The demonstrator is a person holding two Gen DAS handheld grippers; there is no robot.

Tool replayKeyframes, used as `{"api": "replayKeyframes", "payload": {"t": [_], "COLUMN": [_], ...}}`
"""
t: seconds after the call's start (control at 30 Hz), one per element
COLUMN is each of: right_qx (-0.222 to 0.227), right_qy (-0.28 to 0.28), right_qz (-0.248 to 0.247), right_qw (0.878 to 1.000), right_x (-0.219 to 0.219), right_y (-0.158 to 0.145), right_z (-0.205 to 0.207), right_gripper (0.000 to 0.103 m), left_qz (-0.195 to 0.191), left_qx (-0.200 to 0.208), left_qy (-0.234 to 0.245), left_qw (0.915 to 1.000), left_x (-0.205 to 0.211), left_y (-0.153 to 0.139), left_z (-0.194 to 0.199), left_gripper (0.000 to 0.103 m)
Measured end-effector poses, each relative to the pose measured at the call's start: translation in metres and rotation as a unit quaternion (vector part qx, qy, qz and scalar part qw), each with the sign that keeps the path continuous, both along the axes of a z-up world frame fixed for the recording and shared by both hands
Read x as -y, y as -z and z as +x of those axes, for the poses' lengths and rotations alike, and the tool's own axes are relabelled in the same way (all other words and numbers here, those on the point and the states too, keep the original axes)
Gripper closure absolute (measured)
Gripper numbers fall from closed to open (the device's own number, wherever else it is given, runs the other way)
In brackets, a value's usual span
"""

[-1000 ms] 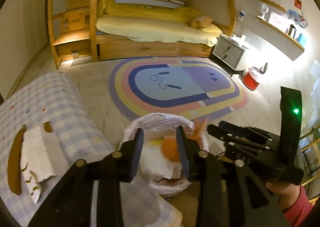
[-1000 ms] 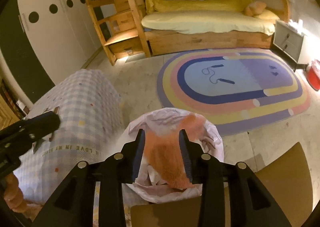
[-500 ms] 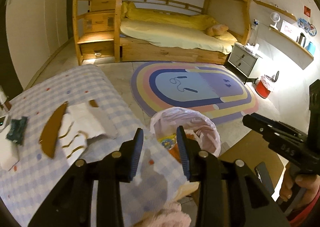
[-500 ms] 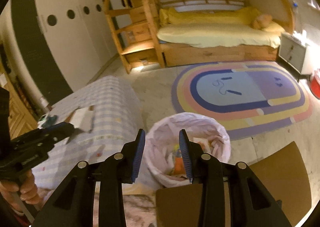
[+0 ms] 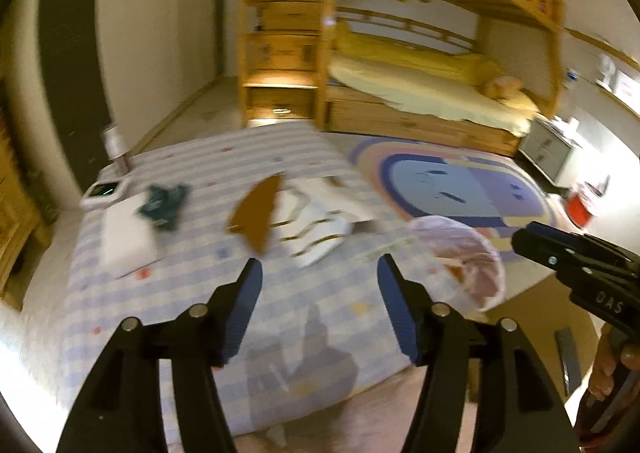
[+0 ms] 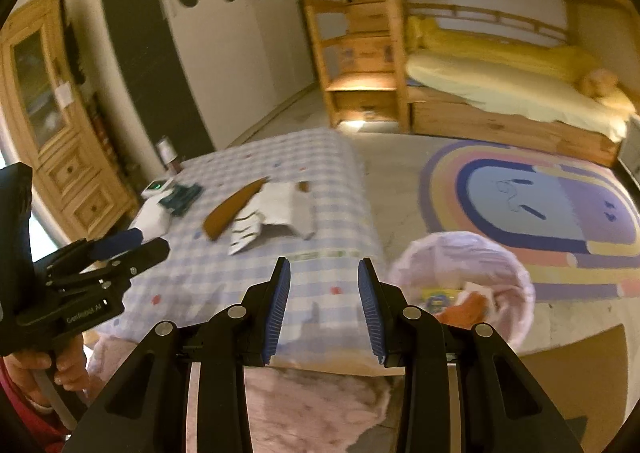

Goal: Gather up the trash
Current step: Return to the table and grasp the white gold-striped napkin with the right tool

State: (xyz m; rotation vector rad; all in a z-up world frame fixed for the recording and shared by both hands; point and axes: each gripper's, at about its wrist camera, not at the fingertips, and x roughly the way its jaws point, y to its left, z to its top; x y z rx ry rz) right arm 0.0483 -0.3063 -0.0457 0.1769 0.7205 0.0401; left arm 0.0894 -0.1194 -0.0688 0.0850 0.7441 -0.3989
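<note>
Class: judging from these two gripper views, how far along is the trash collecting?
Done: orange scraps lie in the lined bin. In hand: nothing; the left gripper, jaws just opening, and the right gripper are empty. Left: brown card, torn white paper and green wrapper on the table.

Ahead of the left gripper (image 5: 318, 279) the scraps (image 5: 280, 215) on the table (image 5: 192, 293) are smeared by motion blur, and the bin (image 5: 468, 257) to its right hides its contents.
</note>
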Motion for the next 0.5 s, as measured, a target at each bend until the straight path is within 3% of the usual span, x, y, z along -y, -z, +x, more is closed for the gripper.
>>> {"api": "replayKeyframes", "payload": {"t": [0.13,0.3,0.5], "right_qx": [-0.009,-0.021,-0.036], "right_qy": [-0.024,-0.044,-0.063], "right_qz": [-0.005,0.001,-0.023], "right_qw": [1.000,0.999,0.997], "right_x": [-0.022,-0.041,-0.056], "right_y": [0.006,0.017,0.029], "right_z": [0.016,0.042,0.072], "right_gripper": [0.053,0.052,0.053], "left_qz": [0.002,0.000,0.002], "left_qx": [-0.003,-0.014,-0.026], "left_qy": [-0.052,-0.105,-0.130], "left_qw": [0.9987,0.9944,0.9912], "left_x": [-0.039,-0.075,-0.094], "left_y": [0.005,0.013,0.023], "left_z": [0.008,0.020,0.038], "left_gripper": [0.037,0.033,0.033]}}
